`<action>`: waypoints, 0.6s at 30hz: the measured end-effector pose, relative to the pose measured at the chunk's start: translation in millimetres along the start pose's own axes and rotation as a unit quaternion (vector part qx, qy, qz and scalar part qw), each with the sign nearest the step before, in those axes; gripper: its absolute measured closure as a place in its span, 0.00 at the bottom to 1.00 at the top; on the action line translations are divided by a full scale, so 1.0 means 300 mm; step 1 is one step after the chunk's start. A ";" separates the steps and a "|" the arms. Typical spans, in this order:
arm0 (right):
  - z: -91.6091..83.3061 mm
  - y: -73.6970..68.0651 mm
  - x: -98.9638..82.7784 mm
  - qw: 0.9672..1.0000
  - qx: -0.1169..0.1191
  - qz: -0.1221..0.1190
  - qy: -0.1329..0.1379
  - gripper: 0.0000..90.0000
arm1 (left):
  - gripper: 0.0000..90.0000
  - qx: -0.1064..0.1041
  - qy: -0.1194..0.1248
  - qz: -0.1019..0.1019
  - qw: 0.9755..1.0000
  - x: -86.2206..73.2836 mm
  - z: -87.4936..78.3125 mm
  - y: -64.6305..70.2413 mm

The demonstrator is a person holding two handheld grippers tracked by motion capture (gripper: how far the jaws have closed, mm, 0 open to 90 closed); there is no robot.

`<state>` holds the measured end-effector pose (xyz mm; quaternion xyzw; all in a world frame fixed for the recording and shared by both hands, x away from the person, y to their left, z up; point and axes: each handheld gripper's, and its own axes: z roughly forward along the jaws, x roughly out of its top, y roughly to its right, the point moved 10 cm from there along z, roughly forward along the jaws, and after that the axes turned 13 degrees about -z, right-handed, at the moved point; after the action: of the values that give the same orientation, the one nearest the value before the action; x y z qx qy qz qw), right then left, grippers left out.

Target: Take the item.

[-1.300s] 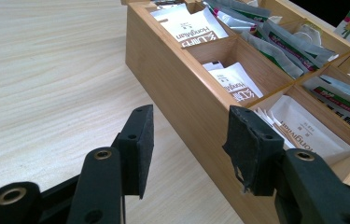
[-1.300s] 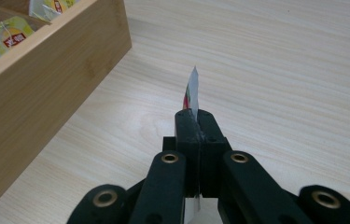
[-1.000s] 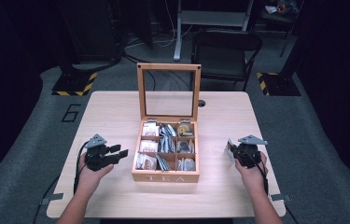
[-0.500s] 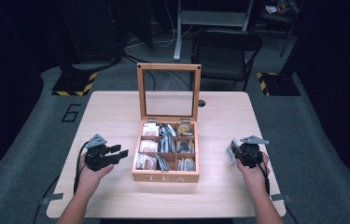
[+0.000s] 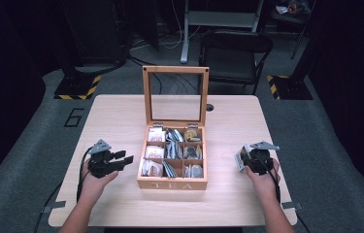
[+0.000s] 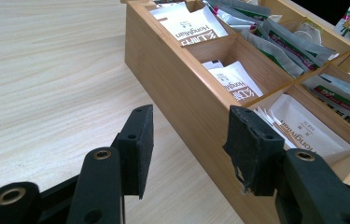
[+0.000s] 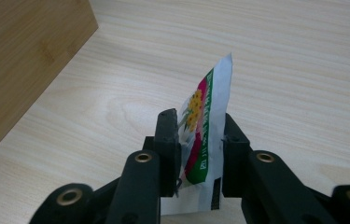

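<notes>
A wooden tea box (image 5: 172, 183) stands mid-table with its glass lid (image 5: 146, 97) raised upright; its compartments hold tea packets. My left gripper (image 5: 127, 158) rests left of the box, open and empty, with the box wall (image 6: 182, 84) just beyond the left gripper (image 6: 191, 140). My right gripper (image 5: 240, 158) lies right of the box, pointing toward it. A white tea packet (image 7: 210, 107) with a green and red flower print stands on edge between the right gripper (image 7: 200, 135) jaws. Those jaws have just been opening, and the pads stand apart from the packet (image 5: 240, 158).
The light wooden table (image 5: 121, 116) has bare room on both sides of the box and behind it. A small round hole (image 5: 210, 107) sits near the far edge. A dark chair (image 5: 235, 48) stands beyond the table.
The right gripper's jaws have spread a little around the tea packet, which stays between them. The left gripper and the box have not moved.
</notes>
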<state>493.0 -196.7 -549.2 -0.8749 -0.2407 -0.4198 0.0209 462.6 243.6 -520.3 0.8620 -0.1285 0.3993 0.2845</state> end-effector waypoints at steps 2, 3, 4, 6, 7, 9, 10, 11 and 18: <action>-0.004 0.005 0.001 1.000 -0.001 0.006 0.000 0.80 | 0.57 0.000 0.000 0.000 1.000 0.000 0.000 0.000; -0.004 0.005 0.001 1.000 -0.001 0.006 0.000 0.80 | 0.57 0.000 0.000 0.000 1.000 0.000 0.000 0.000; -0.003 0.009 0.001 1.000 -0.003 0.008 0.002 0.80 | 0.57 0.000 0.000 0.000 1.000 0.000 0.000 0.001; -0.002 0.015 -0.005 1.000 -0.003 0.011 -0.002 0.79 | 0.57 0.000 0.000 0.000 1.000 0.000 0.001 0.000; -0.002 0.017 -0.006 1.000 -0.003 0.012 -0.003 0.79 | 0.57 0.000 0.000 0.000 1.000 0.000 0.001 0.000; -0.001 0.023 -0.010 1.000 -0.004 0.016 -0.004 0.78 | 0.57 0.000 0.000 0.000 1.000 0.000 0.001 0.000; -0.002 0.027 -0.011 1.000 -0.006 0.019 -0.005 0.78 | 0.57 0.000 -0.001 0.000 1.000 -0.001 0.001 -0.001; -0.002 0.027 -0.011 1.000 -0.006 0.019 -0.005 0.78 | 0.57 0.000 -0.001 0.000 1.000 -0.001 0.001 -0.001; -0.002 0.043 -0.019 1.000 -0.009 0.023 -0.008 0.77 | 0.57 0.000 0.000 -0.001 1.000 0.000 0.001 0.000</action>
<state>495.1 -210.6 -551.0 -0.8837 -0.2165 -0.4145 0.0208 462.7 243.6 -520.5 0.8620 -0.1279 0.3992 0.2852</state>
